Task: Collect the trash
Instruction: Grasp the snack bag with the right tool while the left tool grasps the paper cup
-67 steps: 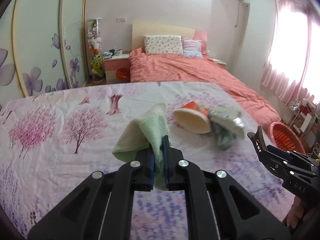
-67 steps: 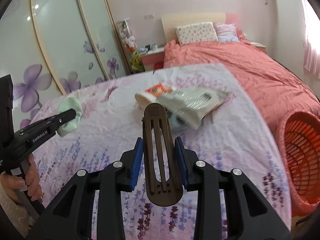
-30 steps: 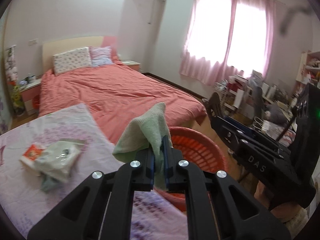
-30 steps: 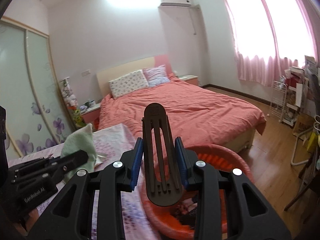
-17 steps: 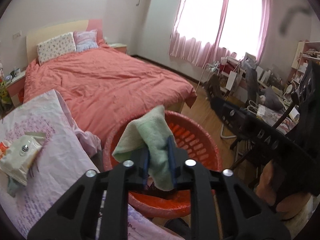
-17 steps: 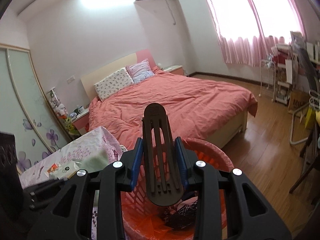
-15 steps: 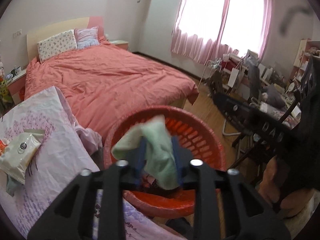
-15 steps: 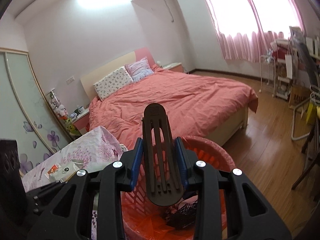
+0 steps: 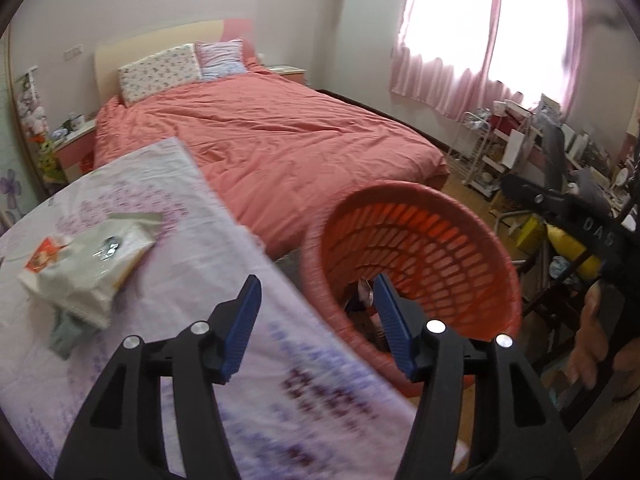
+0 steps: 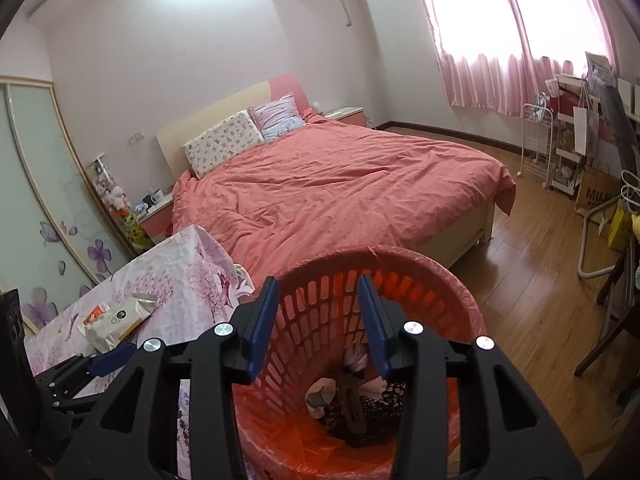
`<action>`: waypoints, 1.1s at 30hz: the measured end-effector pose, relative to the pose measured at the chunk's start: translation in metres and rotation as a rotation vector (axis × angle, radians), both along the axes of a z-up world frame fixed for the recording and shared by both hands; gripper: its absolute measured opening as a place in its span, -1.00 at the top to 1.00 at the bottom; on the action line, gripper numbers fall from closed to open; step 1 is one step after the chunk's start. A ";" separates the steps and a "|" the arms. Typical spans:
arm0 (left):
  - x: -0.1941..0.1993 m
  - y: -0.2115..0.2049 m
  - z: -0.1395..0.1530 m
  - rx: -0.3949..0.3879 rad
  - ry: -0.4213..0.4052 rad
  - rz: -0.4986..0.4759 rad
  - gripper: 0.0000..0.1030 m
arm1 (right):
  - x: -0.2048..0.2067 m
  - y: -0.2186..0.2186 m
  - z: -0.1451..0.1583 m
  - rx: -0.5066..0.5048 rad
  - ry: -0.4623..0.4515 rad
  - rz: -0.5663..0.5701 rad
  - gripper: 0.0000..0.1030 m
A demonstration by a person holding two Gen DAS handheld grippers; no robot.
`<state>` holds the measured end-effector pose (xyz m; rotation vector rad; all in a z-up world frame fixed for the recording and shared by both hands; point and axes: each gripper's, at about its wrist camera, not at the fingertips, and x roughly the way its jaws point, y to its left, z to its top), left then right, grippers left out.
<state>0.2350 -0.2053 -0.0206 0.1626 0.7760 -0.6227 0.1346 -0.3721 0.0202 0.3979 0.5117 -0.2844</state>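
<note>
The laundry basket is of orange plastic with slotted walls, and a thin glossy orange bag lines its rim. The bed cover is matt coral cloth, full of creases. The floor is polished wood with a soft shine. The tablecloth is printed cloth, slightly wrinkled. The wipes pack has a glossy plastic wrap. The curtains are thin pink cloth. The gripper fingers are matt black plastic with blue ribbed pads and shiny metal screws.
</note>
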 end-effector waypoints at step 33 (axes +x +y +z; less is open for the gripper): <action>0.009 0.313 -0.011 0.042 -0.060 0.541 -0.24 | 0.155 0.234 -0.038 0.017 0.223 0.384 0.18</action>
